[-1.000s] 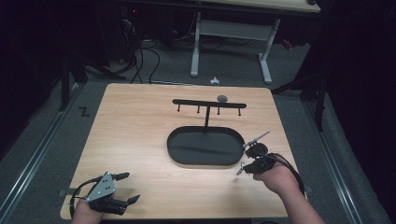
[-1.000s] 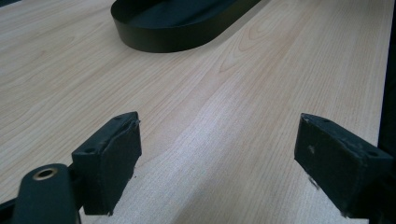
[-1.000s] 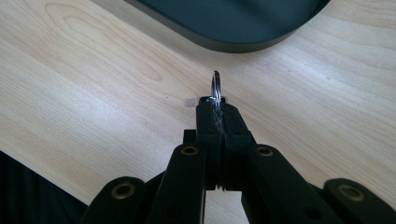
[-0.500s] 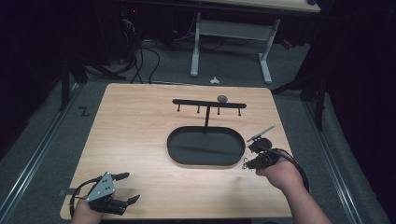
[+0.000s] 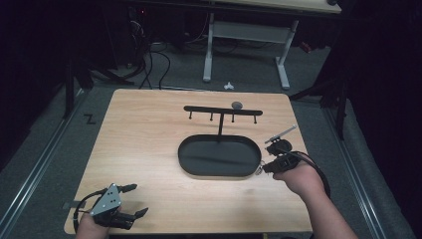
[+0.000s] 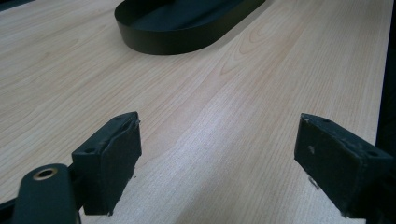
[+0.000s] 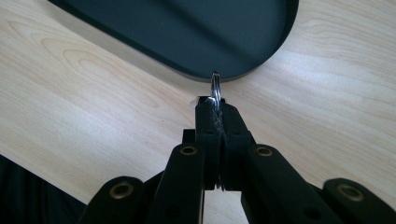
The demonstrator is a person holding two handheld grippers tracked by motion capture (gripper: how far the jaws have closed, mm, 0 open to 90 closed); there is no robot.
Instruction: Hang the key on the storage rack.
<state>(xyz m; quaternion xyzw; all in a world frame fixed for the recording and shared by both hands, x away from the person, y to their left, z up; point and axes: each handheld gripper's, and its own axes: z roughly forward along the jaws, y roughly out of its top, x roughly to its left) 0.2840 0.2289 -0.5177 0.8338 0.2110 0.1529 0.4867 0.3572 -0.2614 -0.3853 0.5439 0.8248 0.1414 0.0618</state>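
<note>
From the high view, we hold the right gripper (image 5: 263, 168) at the near right end of the black oval tray (image 5: 184, 167), with a small metal ring (image 5: 259, 170) just showing at its tip. Ahead of it and to its left, a hook rack (image 5: 222, 110) rises on a post from the tray's far side. We judge the ring is meant for a hook there, and the risk is plain: the ring is thin and pinched edge-on, so a slight twist on the way could let it slip out and drop into the tray or onto the counter (image 5: 144, 139). Our left gripper (image 5: 134, 201) rests at the counter's near left corner, well apart from everything.

In the left gripper view, our jaws stand wide apart with nothing between them, bare counter (image 6: 233, 93) below and the tray (image 6: 177, 39) farther ahead.

In the right gripper view, our gripper (image 7: 215, 108) is fully closed on the ring (image 7: 215, 86), which pokes up past the fingertips, upright and edge-on, the tray's rim (image 7: 261, 67) just beyond it.
</note>
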